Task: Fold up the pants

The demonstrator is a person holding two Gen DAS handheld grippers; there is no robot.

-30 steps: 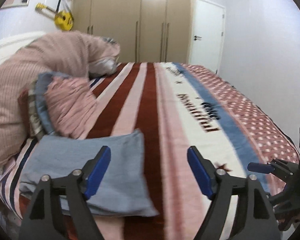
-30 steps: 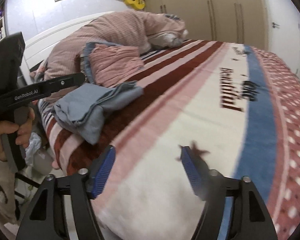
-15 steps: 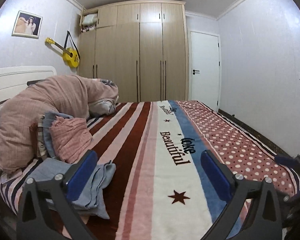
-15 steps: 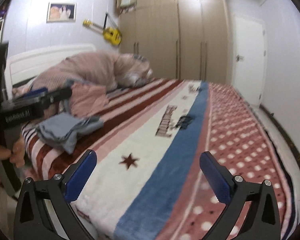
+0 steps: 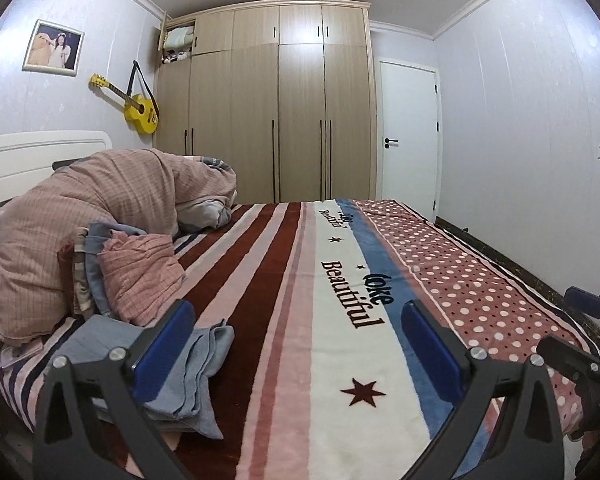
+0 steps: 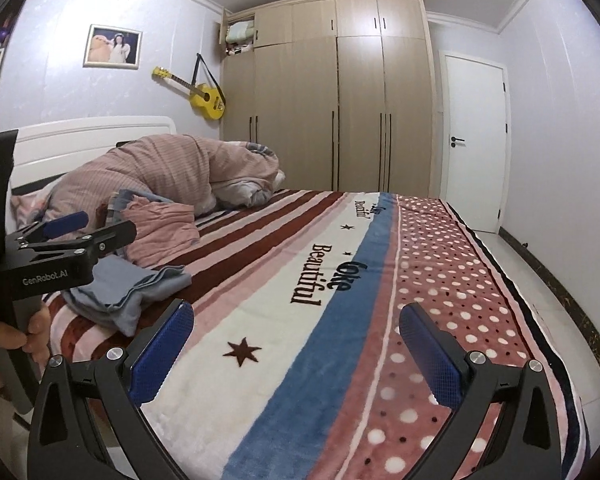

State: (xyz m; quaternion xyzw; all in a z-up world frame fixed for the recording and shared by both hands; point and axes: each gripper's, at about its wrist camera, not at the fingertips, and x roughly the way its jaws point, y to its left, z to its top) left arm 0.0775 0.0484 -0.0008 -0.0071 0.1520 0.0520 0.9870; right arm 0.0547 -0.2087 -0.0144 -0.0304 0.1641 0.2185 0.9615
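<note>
Jaws spread wide and empty, left gripper [image 5: 296, 354] and right gripper [image 6: 296, 354] hover over the bed [image 5: 340, 360]; folded pants [image 5: 196, 368] at eight o'clock.

I'm in a home bedroom: a bed under a striped, polka-dotted fleece blanket [image 5: 340, 280], a tall beige wooden wardrobe [image 5: 284, 112], a yellow guitar [image 5: 140, 114] hanging on the wall.

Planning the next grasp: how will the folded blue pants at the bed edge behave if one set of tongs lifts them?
The pants are probably floppy: their layers already sag and splay where they lie on the blanket. A pinch at one edge would likely let the fold fall open. They look light, and the fuzzy blanket may drag on them if they are pushed.
</note>
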